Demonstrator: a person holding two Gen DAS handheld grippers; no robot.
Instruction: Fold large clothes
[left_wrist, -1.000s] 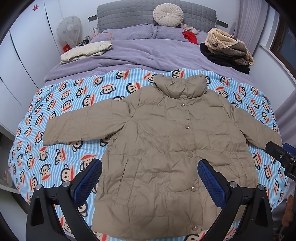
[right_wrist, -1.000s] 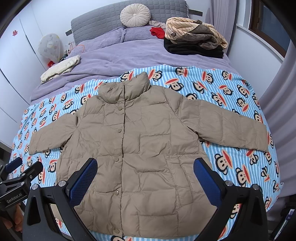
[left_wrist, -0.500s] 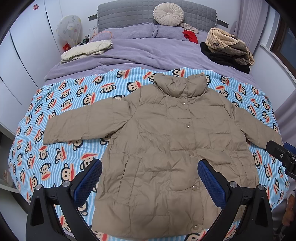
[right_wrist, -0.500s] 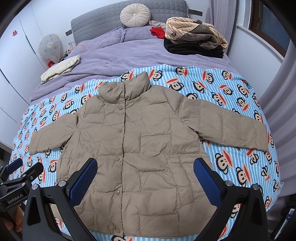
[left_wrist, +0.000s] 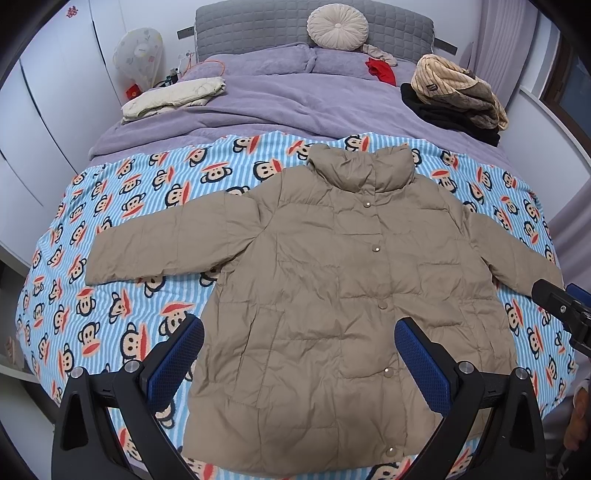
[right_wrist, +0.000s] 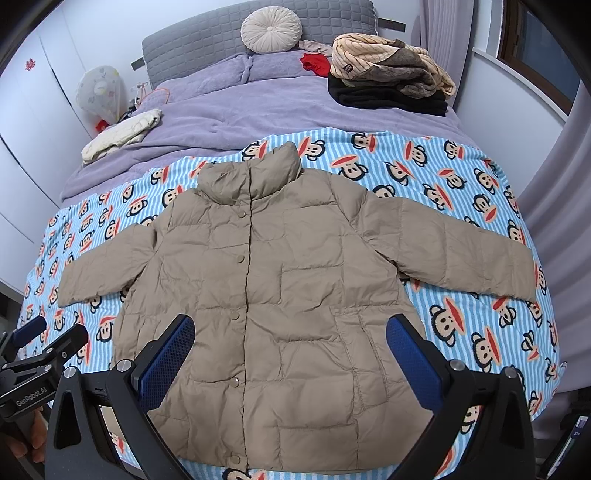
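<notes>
While both your claws hang above the near edge of the bed, neither touches anything. Left claw (left_wrist: 299, 363): jaws spread wide, blue pads (left_wrist: 176, 360) clear of the fabric, nothing between them. Right claw (right_wrist: 290, 360): same, spread wide and holding nothing.

Beige puffer jacket (left_wrist: 343, 295) lies flat, front up and snapped shut, on the monkey-print blanket (left_wrist: 122, 306). Collar points to 12 o'clock, hem to 6 o'clock at the foot of the bed. Both sleeves are out sideways: left sleeve (left_wrist: 162, 247) toward 9 o'clock, right sleeve (right_wrist: 465, 251) toward 3 o'clock. From the left wrist view your right claw's tip shows at 3 o'clock, near the right cuff; whether it touches, cannot tell.

Beyond the blanket at 12 o'clock: purple duvet (left_wrist: 280, 99), grey headboard with a round cushion (left_wrist: 337, 25). A cream folded garment (left_wrist: 173, 98) sits at 11 o'clock, a pile of tan and black clothes (right_wrist: 388, 79) at 1 o'clock, with a red item (right_wrist: 316, 62) beside it.
</notes>
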